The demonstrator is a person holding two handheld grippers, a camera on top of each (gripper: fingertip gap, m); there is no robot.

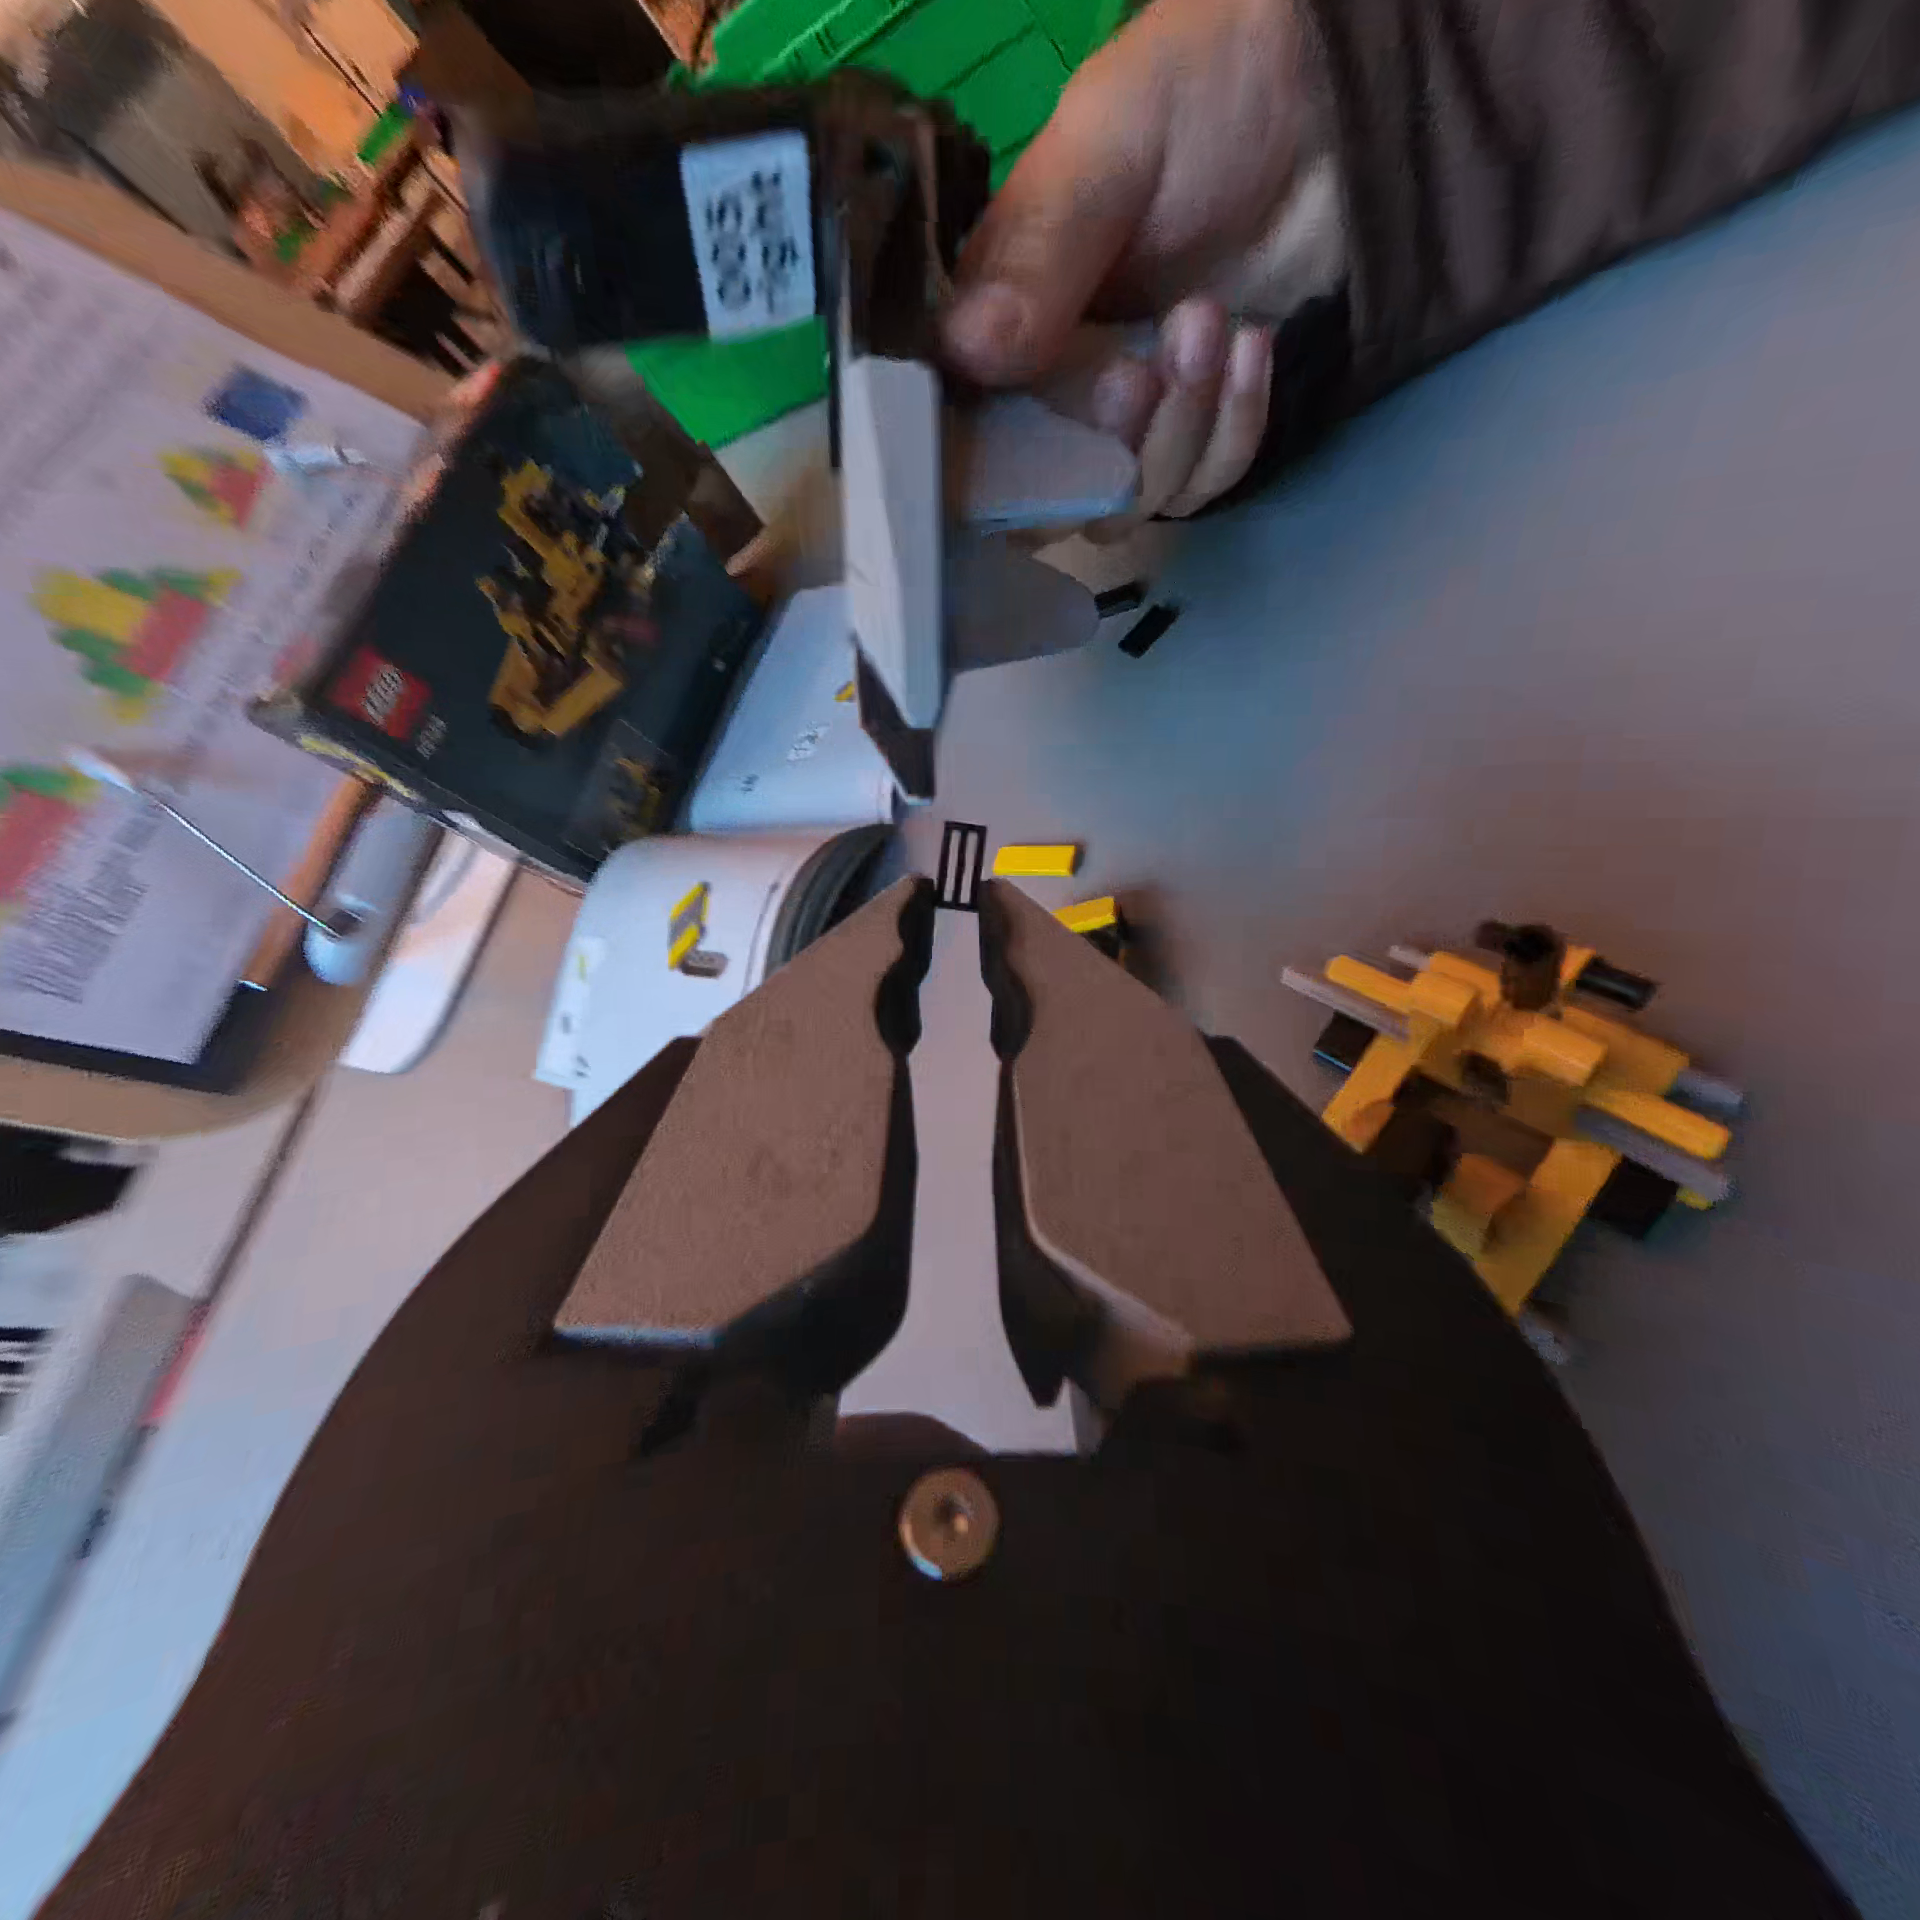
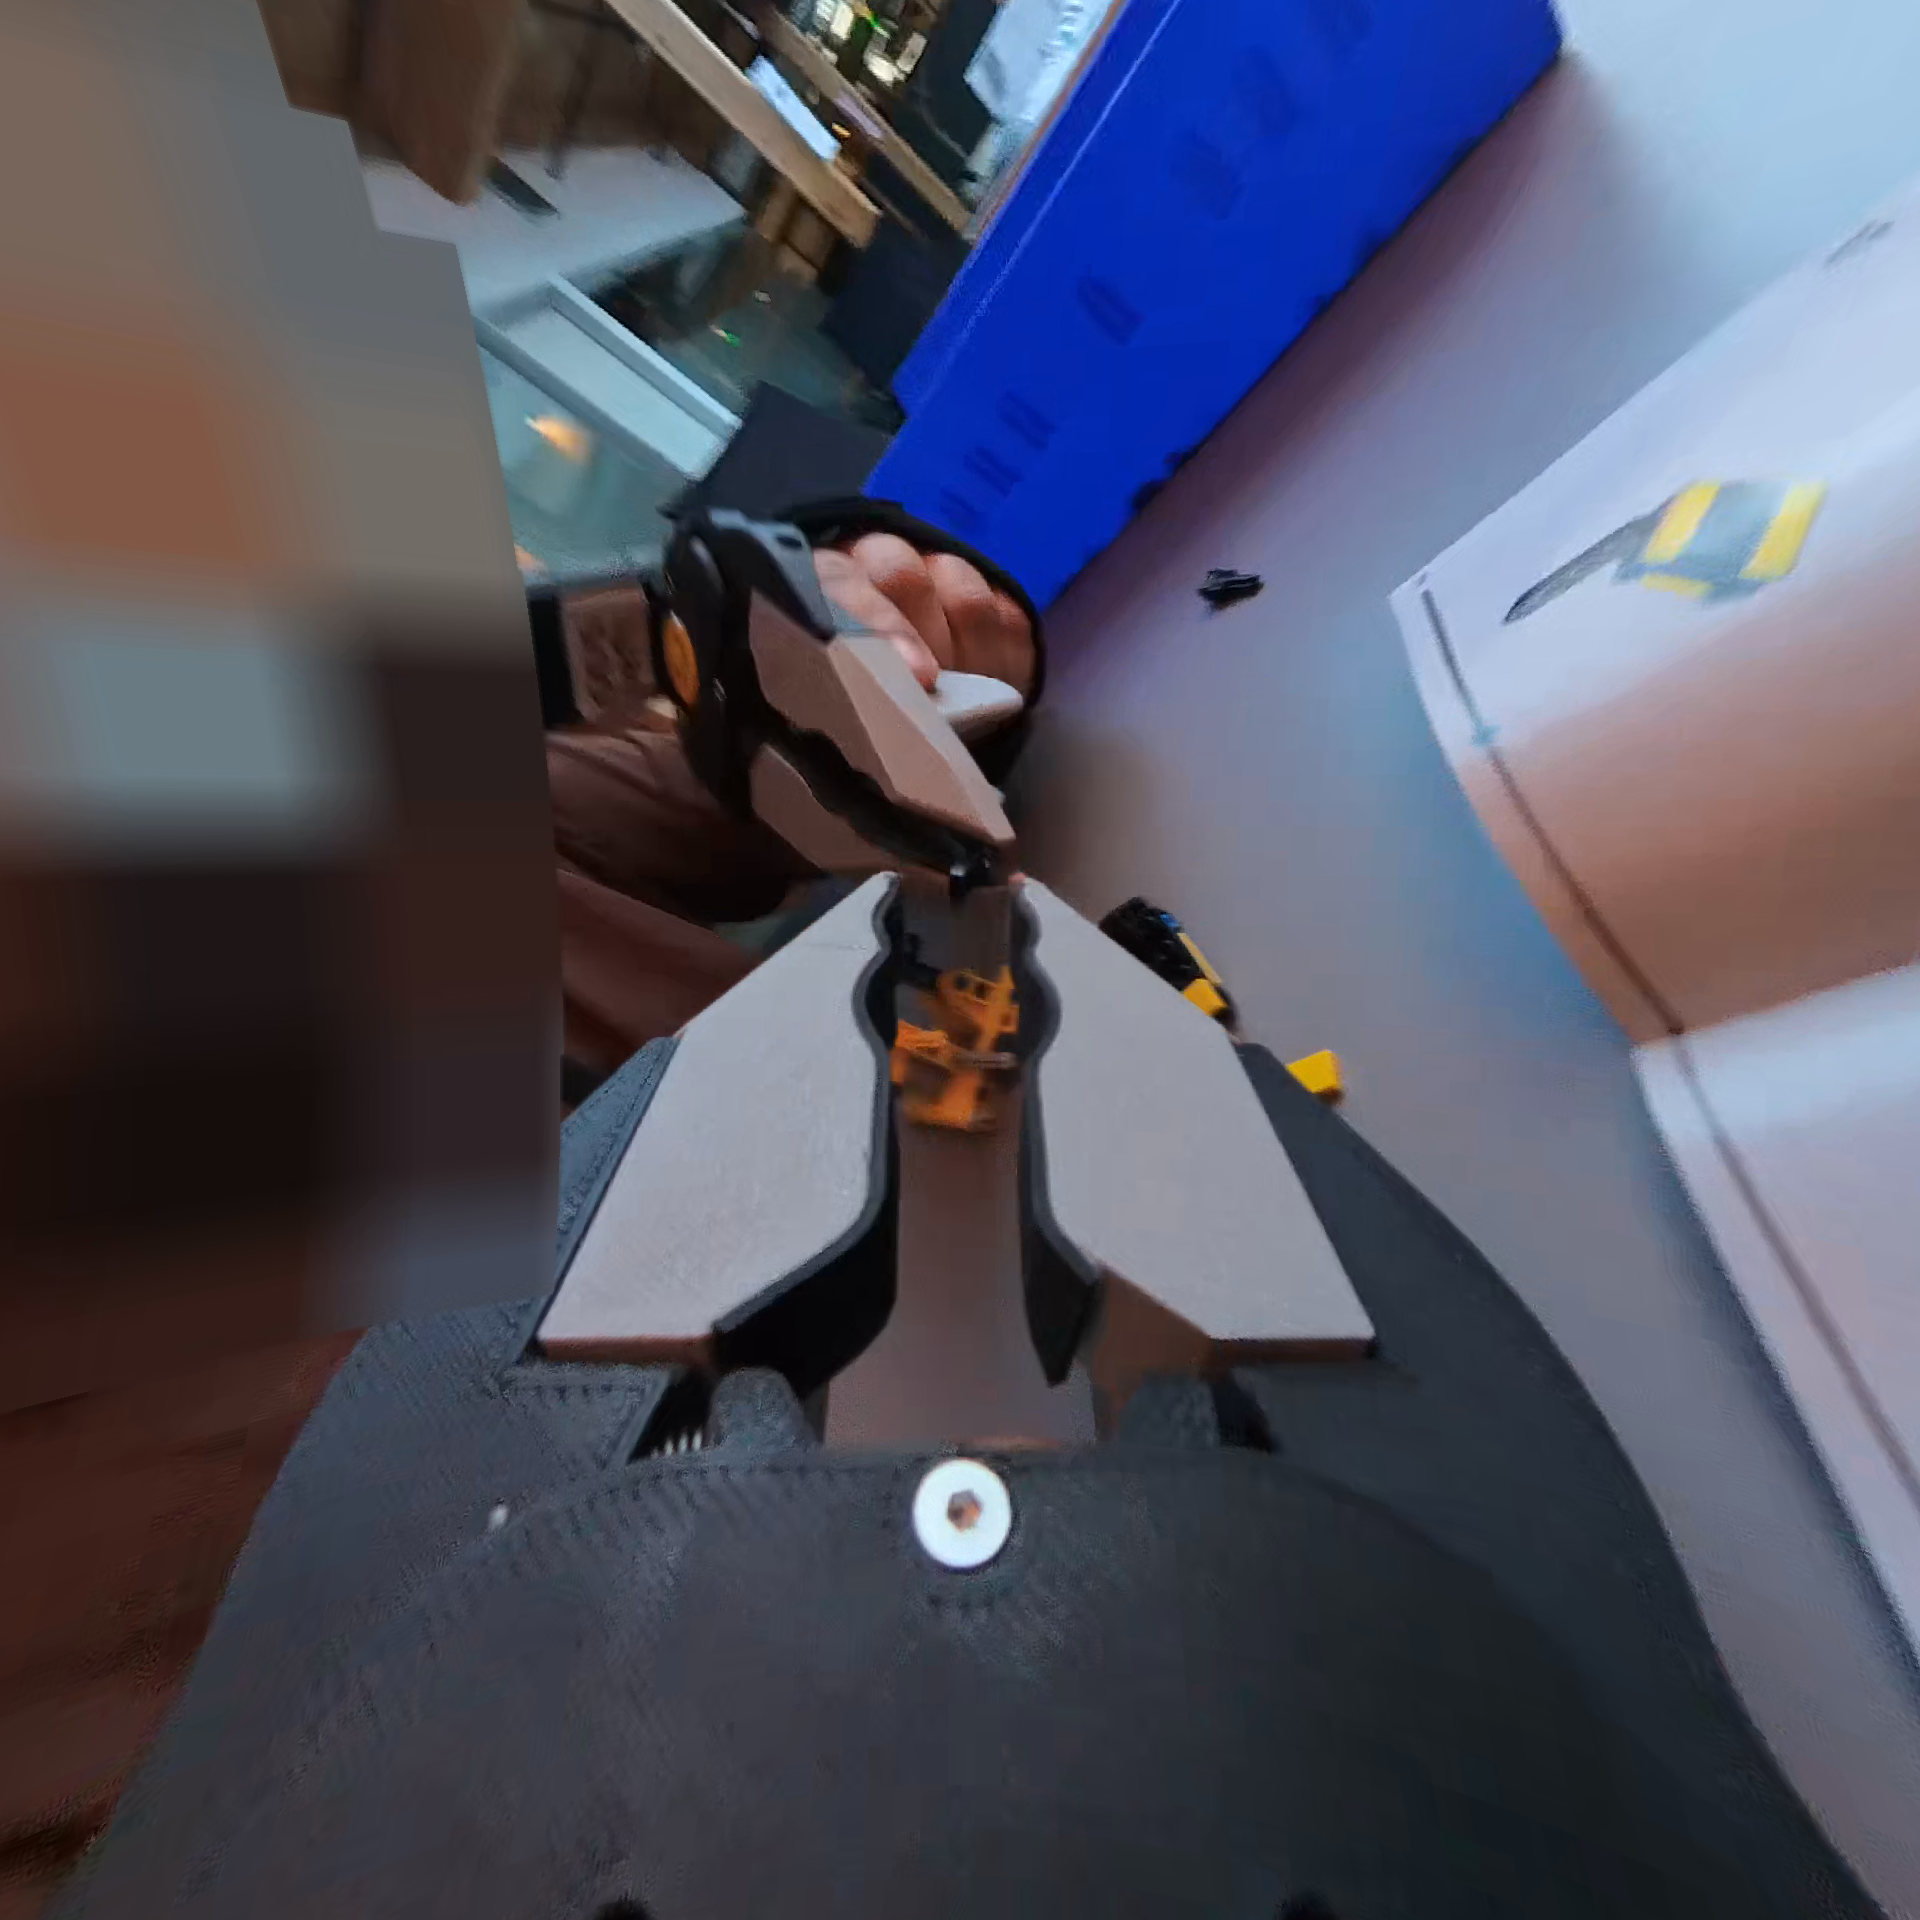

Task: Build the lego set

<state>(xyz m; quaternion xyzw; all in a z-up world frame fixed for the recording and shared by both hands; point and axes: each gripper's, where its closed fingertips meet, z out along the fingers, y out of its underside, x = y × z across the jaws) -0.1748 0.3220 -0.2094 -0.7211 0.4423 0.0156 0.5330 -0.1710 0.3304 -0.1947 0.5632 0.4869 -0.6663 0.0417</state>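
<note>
A small black grille piece (image 1: pixel 960 868) is pinched at the tips of the left gripper (image 1: pixel 954 891), whose jaws are closed on it. The right gripper (image 2: pixel 954 883) is seen with jaws parted, its tips meeting the left gripper's. The yellow lego model (image 1: pixel 1512 1091) lies on the grey table (image 1: pixel 1558 623) at three o'clock of the held piece, with loose yellow pieces (image 1: pixel 1034 858) between.

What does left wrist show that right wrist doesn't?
Only the left wrist view: the black set box, the printed instruction sheets, and the small black slotted piece face-on, pinched at the left tongs.

Only the right wrist view: the blue crate and a lone black part beside it.

Both: the yellow partial build, loose yellow pieces, and the opposite tongs approaching tip to tip.
</note>
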